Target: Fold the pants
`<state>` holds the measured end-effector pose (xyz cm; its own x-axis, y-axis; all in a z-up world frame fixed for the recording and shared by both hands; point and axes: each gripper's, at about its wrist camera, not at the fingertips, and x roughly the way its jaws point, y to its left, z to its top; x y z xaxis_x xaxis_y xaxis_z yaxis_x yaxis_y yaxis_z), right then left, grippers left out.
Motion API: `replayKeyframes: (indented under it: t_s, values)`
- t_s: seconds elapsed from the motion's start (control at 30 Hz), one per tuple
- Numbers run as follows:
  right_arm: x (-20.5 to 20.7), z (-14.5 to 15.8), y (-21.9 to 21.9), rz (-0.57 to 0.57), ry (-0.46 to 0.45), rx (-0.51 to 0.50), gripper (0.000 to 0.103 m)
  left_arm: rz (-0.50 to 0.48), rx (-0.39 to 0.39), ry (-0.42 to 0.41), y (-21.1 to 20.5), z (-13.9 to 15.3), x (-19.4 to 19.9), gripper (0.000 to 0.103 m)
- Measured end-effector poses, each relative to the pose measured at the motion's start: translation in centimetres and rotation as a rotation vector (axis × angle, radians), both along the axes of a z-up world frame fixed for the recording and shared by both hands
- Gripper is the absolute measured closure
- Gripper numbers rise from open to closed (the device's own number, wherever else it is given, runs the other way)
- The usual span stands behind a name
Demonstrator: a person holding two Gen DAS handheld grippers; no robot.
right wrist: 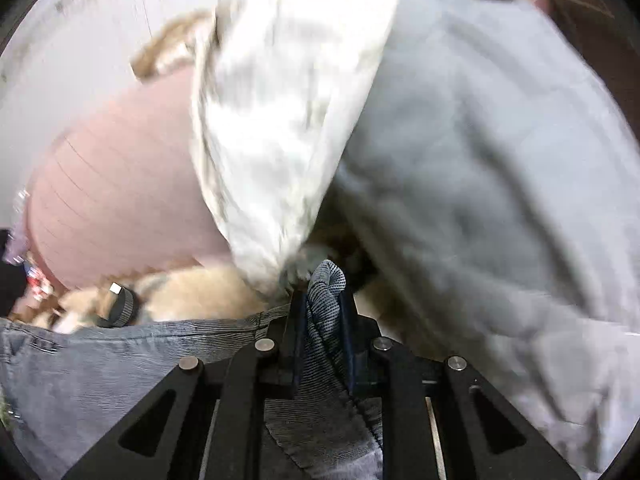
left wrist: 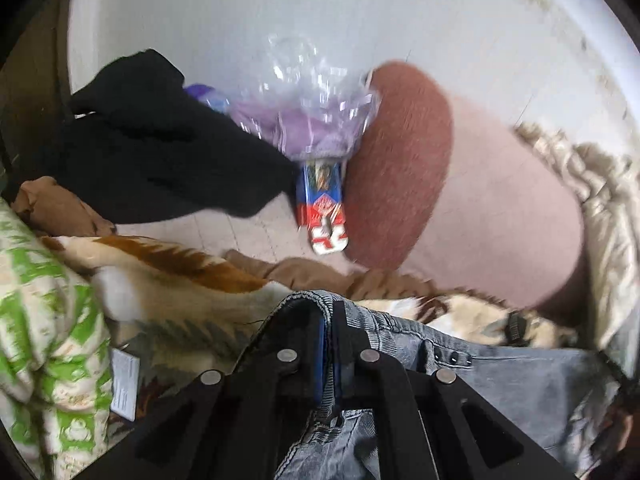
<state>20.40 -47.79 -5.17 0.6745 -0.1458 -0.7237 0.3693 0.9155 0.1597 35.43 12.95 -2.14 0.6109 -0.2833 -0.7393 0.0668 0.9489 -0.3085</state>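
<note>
The pants are grey jeans (left wrist: 520,376). My left gripper (left wrist: 326,312) is shut on one end of their waistband, which bunches between the fingers. The waistband runs right from it across the lower part of the left wrist view. My right gripper (right wrist: 322,292) is shut on the other end of the jeans (right wrist: 120,364), with a fold of grey ribbed denim sticking up between the fingers. The cloth stretches to the left from there. Both views are blurred by motion.
A tan and brown patterned blanket (left wrist: 180,280) lies under the jeans. Behind are a pink and brown bolster pillow (left wrist: 460,184), a black garment (left wrist: 160,140), a plastic bag of purple cloth (left wrist: 304,112) and a green-patterned quilt (left wrist: 44,320). A large grey cloth (right wrist: 500,160) fills the right wrist view.
</note>
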Motion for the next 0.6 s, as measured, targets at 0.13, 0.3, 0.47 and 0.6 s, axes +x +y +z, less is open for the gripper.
replayKeyframes:
  t_s: [0.13,0.3,0.47,0.6]
  values:
    - [-3.7,3.5,-0.2,0.021,-0.088,0.014,0.087,0.0,-0.07,-0.049,1.4,2.6,-2.8,0.1]
    - [-9.9,6.6,-0.3,0.056,-0.143,0.043,0.087,-0.016,-0.111,-0.112,3.1,5.0,-9.1,0.1]
    - [-16.9,4.2,0.1,0.083,-0.099,0.074,0.087,-0.039,-0.118,-0.136,4.6,4.6,-16.9,0.1]
    - [-21.4,0.6,-0.2,0.087,-0.037,0.131,0.086,-0.031,-0.134,-0.122,6.2,1.9,-23.1,0.1]
